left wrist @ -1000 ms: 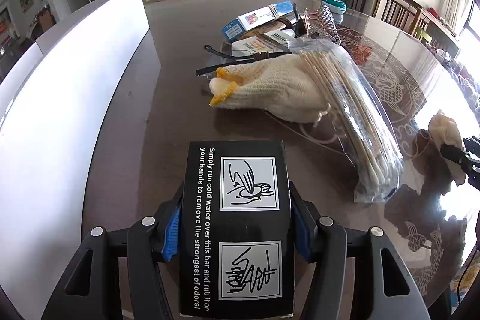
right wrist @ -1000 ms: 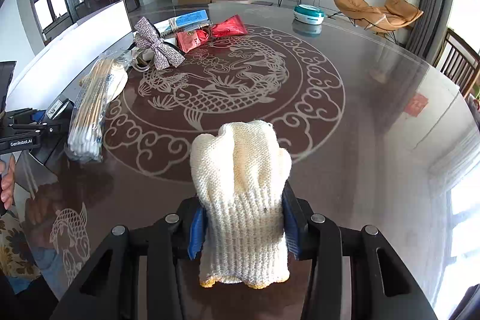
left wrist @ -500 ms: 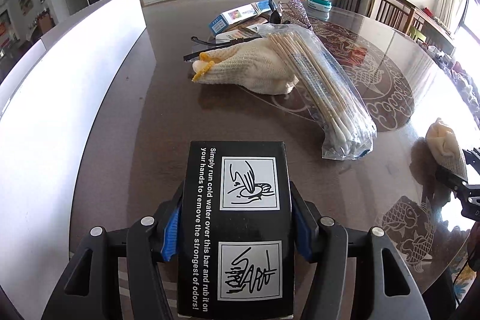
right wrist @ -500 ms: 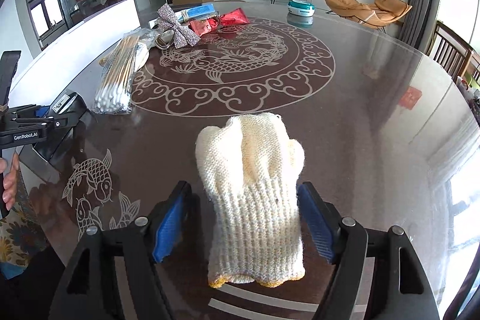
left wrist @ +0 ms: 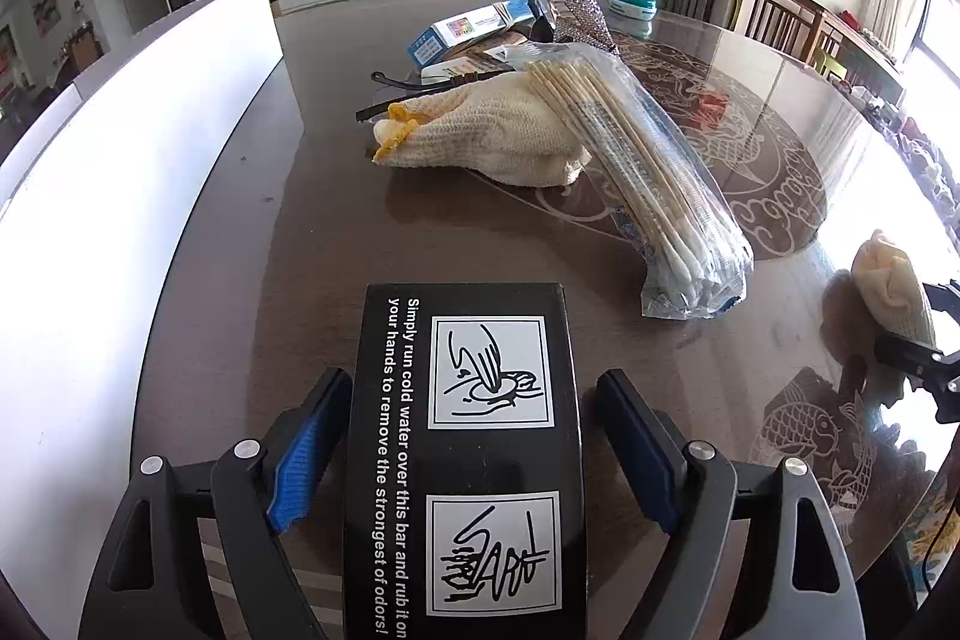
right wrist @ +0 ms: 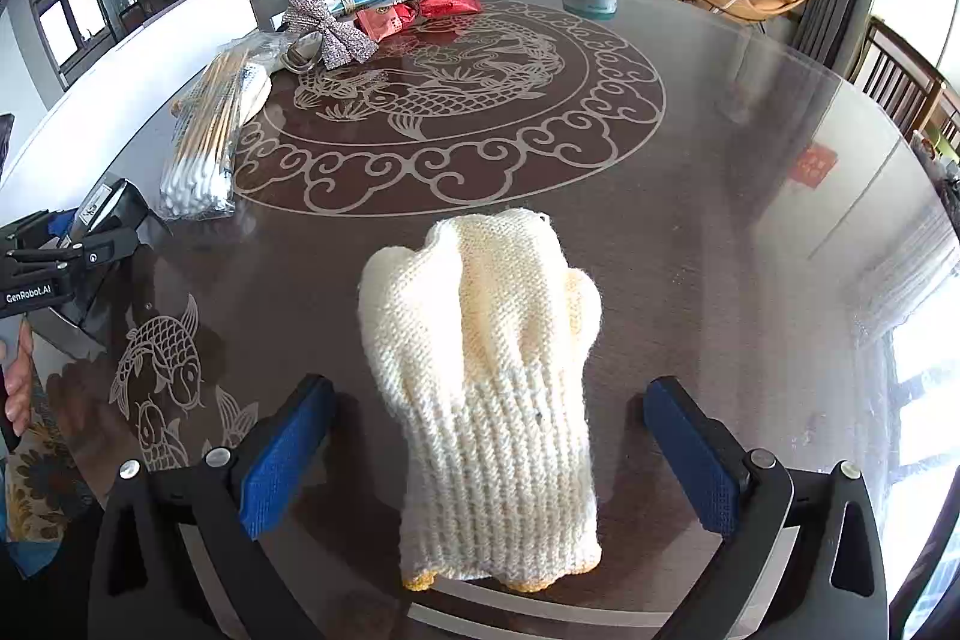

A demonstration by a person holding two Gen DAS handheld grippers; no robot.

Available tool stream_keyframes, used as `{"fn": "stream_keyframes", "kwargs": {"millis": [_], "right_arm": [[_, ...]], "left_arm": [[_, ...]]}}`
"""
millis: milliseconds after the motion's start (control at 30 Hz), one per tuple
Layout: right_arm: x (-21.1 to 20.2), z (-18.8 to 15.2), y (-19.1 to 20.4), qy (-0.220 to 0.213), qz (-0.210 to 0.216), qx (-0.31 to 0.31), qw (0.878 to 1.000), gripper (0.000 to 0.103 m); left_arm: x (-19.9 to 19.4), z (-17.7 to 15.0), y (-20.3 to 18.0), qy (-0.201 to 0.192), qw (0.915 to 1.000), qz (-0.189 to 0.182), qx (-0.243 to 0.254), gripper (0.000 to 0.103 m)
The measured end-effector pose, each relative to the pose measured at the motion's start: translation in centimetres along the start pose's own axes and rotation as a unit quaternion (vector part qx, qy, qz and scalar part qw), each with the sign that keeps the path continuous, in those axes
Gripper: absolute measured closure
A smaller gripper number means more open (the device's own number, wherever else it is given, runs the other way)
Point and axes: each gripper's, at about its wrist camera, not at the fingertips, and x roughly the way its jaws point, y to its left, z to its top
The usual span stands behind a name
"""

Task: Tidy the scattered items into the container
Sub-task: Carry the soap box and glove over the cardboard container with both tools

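Currently the left gripper (left wrist: pixel 474 436) is opening, its blue-padded fingers (left wrist: pixel 306 442) standing clear of the black box (left wrist: pixel 465 460) that lies between them on the dark glass worktop (left wrist: pixel 288 244). Across the worktop, the right gripper (right wrist: pixel 486 454) is also opening, spread wide on either side of a cream knit glove (right wrist: pixel 486 376) without touching it. Farther off lie a second glove (left wrist: pixel 492 139) and, partly over it, a bag of cotton swabs (left wrist: pixel 654 184), near a long white container (left wrist: pixel 102 172).

Cream knit glove (right wrist: pixel 486 370) (yellow cuff), black box (left wrist: pixel 465 460), brown fish-patterned table (right wrist: pixel 690 232)
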Motion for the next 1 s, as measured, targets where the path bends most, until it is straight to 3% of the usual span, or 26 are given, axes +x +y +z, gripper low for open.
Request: {"fn": "stream_keyframes", "kwargs": {"millis": [67,100,133,167,267,400,667,833,1000], "right_arm": [[-0.1,0.8,-0.8,0.015,0.023,0.018,0.999,0.003],[-0.3,1.2,-0.9,0.017,0.020,0.015,1.000,0.022],[-0.4,1.5,-0.8,0.017,0.016,0.006,1.000,0.040],[-0.6,1.8,-0.9,0.021,0.015,0.005,1.000,0.065],[-1.2,2.0,-1.1,0.021,0.032,0.023,0.999,0.065],[-2.9,2.1,0.5,-0.003,0.049,0.025,0.998,0.065],[-4.9,4.4,8.4,-0.034,0.107,-0.017,0.994,0.065],[-6.5,8.6,16.0,-0.058,0.163,-0.062,0.983,0.065],[-8.3,13.0,25.6,-0.084,0.226,-0.111,0.964,0.065]], "left_arm": [[-0.2,0.0,0.1,0.003,1.0000,-0.001,0.002,0.029],[-0.4,0.1,0.1,0.001,1.0000,-0.002,0.002,0.045],[-0.5,0.1,0.2,0.005,1.0000,-0.006,0.001,0.045],[-0.6,0.1,0.4,0.006,0.9999,-0.015,-0.004,0.045],[-1.5,-0.1,1.1,0.003,0.9983,-0.051,-0.029,0.045],[-3.4,-0.2,1.0,-0.015,0.9978,-0.059,-0.025,0.045],[-9.3,1.8,4.5,-0.055,0.9941,-0.084,-0.042,0.045],[-13.6,3.2,11.2,-0.084,0.9923,-0.055,-0.073,0.045],[-15.9,3.2,19.6,-0.093,0.9896,0.017,-0.109,0.045]]}}
